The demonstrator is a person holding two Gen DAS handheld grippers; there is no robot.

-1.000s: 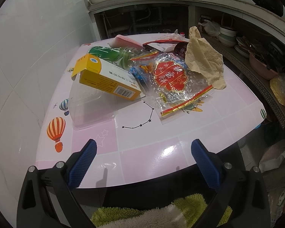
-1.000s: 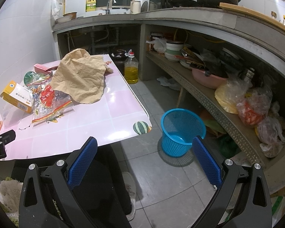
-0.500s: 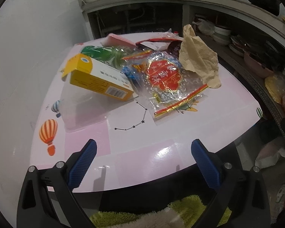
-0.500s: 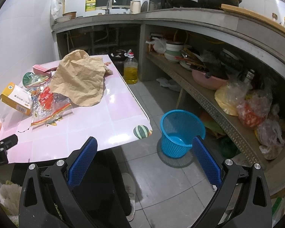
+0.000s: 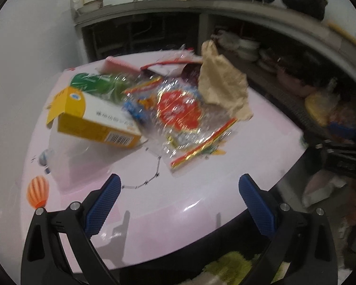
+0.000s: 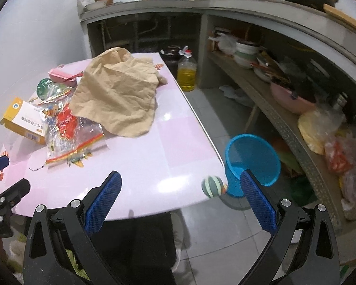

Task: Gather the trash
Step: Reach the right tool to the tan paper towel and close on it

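The left tool (image 5: pixel 178 204) hung over the near edge of the pink bench (image 5: pixel 201 178) with its blue pads spread wide and nothing between them. Ahead of it and apart from its fingertips lay the pile of trash: a yellow carton (image 5: pixel 92 118) to the left, resting tilted on a clear plastic tray (image 5: pixel 78 163), and a clear wrapper with a red print (image 5: pixel 182 116) just right of the carton, straight beyond the gap of the tool. Farther back sat a green packet (image 5: pixel 99 85), a pink packet (image 5: pixel 118 65) and a crumpled brown paper bag (image 5: pixel 223 87) at the right of the heap. The right tool (image 6: pixel 179 200) was likewise wide open and empty, held off the bench's near right corner, with the paper bag (image 6: pixel 121 95) and wrapper (image 6: pixel 68 130) well ahead to its left. A blue basket (image 6: pixel 251 161) stood on the tiled floor beside the bench, just behind the right fingertip in that view. The left-wrist view was blurred.
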